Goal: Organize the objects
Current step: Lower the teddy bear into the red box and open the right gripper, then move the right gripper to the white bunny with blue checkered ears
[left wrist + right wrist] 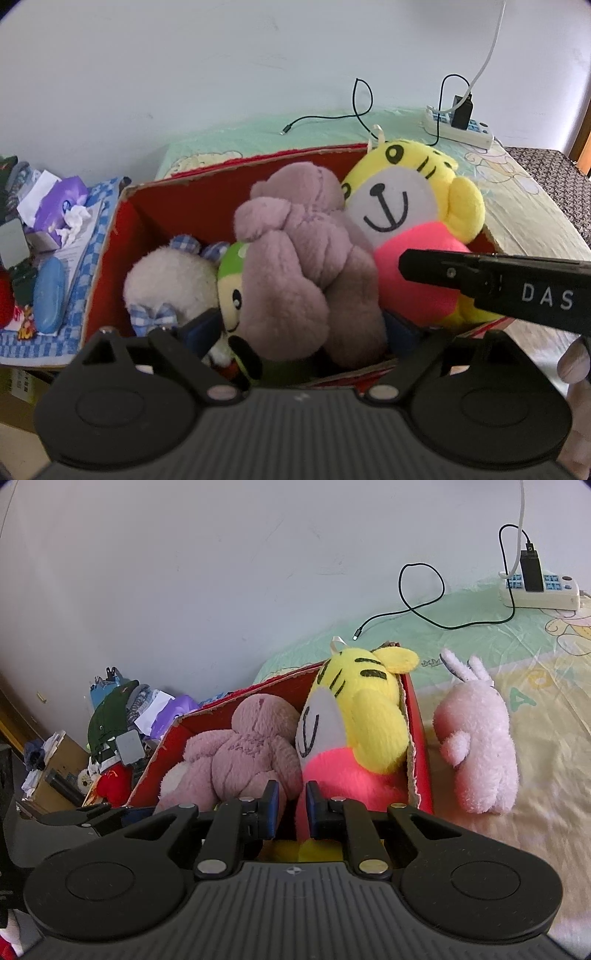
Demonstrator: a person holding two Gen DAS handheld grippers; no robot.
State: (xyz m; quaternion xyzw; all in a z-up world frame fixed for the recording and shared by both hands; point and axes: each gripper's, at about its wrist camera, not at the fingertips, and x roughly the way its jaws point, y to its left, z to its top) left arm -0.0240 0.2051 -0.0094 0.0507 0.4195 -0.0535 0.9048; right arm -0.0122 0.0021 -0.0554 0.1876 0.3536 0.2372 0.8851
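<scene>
Our right gripper (291,808) is down in the red cardboard box (419,746), and its blue pads (272,808) are nearly together with only a thin gap. We cannot tell if they pinch the pink belly of the yellow tiger toy (364,716) or just sit close to it. The tiger leans on the right wall of the box. Beside it lies a mauve plush bear (240,753).

Our left gripper (301,332) is spread wide on both sides of the mauve plush bear (299,254), not squeezing it. Left of the bear a green-capped doll (234,291) peeks out, and next to that is a white fluffy toy with blue checked bows (170,288). The yellow tiger toy (410,206) sits at the back right.

Outside the box, a pink bunny toy (480,746) lies on the bed sheet (546,775), just beside the box. Far back on the bed are a white power strip (539,590) and a black cable (421,598).
</scene>
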